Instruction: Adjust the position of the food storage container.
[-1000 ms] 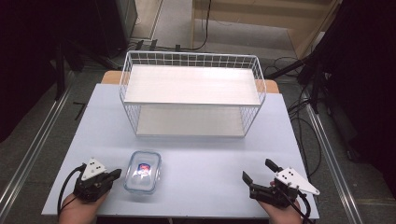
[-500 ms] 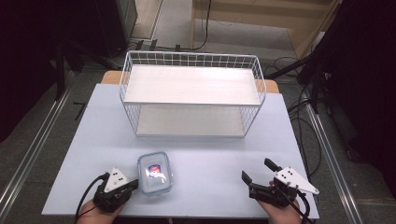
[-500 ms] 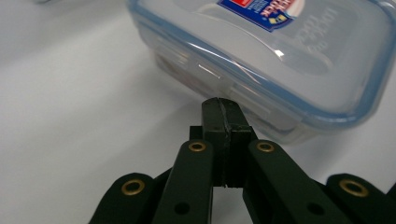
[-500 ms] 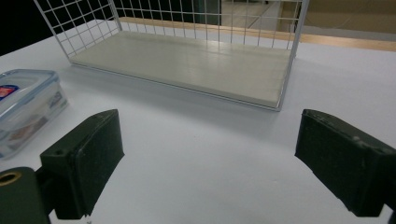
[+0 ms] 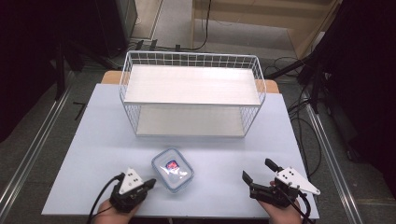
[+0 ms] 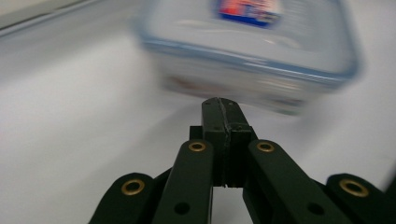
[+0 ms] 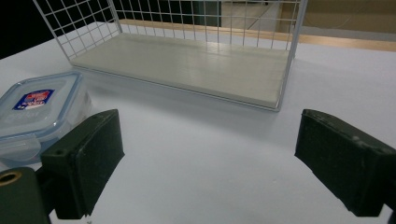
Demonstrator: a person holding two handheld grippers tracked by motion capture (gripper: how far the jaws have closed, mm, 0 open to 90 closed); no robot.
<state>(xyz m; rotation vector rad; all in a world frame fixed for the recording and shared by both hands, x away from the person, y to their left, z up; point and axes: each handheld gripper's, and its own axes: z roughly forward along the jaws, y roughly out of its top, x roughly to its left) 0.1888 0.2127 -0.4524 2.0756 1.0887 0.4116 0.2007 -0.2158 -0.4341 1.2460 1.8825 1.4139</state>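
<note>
A clear lidded food container with a blue rim and a red-and-blue label lies on the pale table, near the front edge and turned at an angle. My left gripper lies just left of it, jaws shut with nothing between them. In the left gripper view the closed tips point at the container's near side, very close; contact is unclear through the blur. My right gripper rests at the front right, open and empty. Its view shows the container off to the left.
A white wire rack with two pale shelves stands at the back middle of the table; the right gripper view faces its lower shelf. Cables and dark stands lie on the floor around the table.
My left gripper slid right along the front edge. The container shifted right with it and turned to an angle. The right gripper kept still.
</note>
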